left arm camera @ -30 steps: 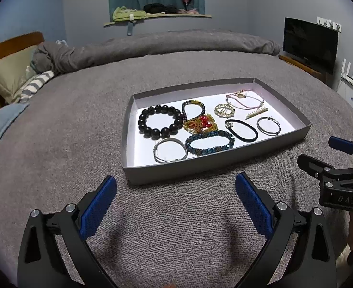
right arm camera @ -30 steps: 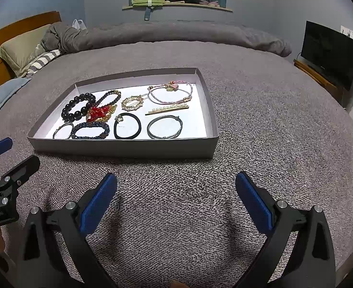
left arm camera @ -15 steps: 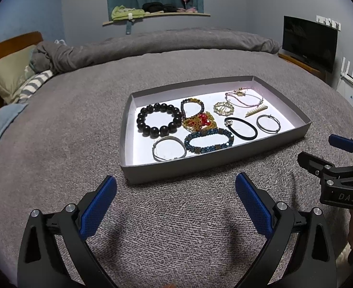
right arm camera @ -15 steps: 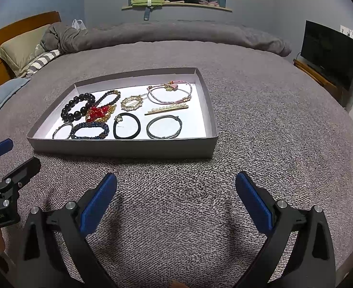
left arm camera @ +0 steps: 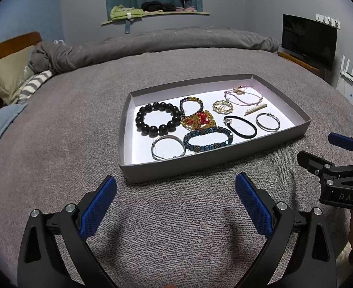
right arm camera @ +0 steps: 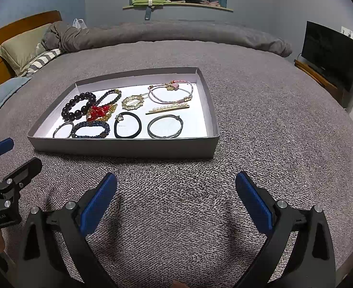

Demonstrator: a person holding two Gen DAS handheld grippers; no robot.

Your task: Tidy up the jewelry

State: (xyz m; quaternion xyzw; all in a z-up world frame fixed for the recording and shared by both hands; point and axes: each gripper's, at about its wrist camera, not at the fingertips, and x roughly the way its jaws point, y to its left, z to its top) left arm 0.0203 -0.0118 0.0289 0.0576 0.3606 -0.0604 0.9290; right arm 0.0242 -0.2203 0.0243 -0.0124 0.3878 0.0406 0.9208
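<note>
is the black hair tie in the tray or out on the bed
In the tray. The black hair tie lies flat on the white floor of the tray, between the blue beaded bracelet and a thin silver bangle.

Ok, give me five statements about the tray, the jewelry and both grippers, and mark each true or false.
1. Both the left gripper and the right gripper are open and hold nothing. True.
2. The black bead bracelet lies on the blanket outside the tray. False: it lies inside the grey tray.
3. The black hair tie lies between the blue bead bracelet and the silver bangle. True.
4. The pearl hair pin stands upright. False: it lies flat.
5. The tray has a lid on. False: it is open.
</note>
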